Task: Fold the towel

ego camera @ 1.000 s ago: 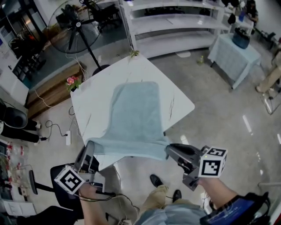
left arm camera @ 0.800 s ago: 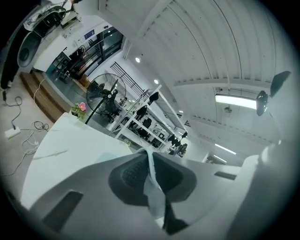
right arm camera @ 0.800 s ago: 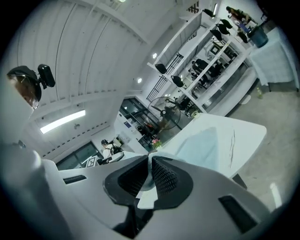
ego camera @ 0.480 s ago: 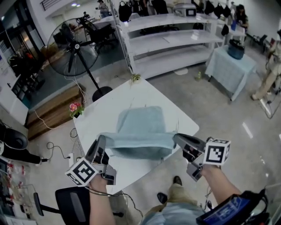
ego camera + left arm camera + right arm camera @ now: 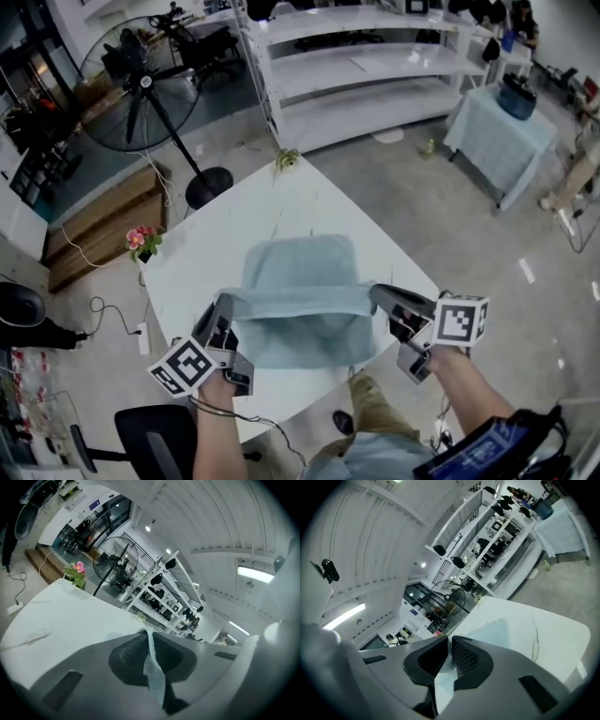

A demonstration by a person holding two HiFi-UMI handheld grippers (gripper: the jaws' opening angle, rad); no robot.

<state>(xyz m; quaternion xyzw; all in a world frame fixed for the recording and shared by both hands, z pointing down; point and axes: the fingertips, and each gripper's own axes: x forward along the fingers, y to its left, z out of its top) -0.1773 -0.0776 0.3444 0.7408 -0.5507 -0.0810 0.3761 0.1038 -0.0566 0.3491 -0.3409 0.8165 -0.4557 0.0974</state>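
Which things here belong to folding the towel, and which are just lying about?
Job in hand: towel; left gripper and right gripper, both shut on the towel; table.

Lying about: fan; flowers; shelves; chair.

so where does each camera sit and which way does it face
Head view: on the person's head, facing steeply down at the towel on the table; both forearms, left gripper and right gripper show.
Left gripper view: on the left gripper, facing along its jaws, shut on the towel, towards the fan.
Right gripper view: on the right gripper, facing along its jaws, shut on the towel, towards the shelves.
Shared: all three show towel, table and fan.
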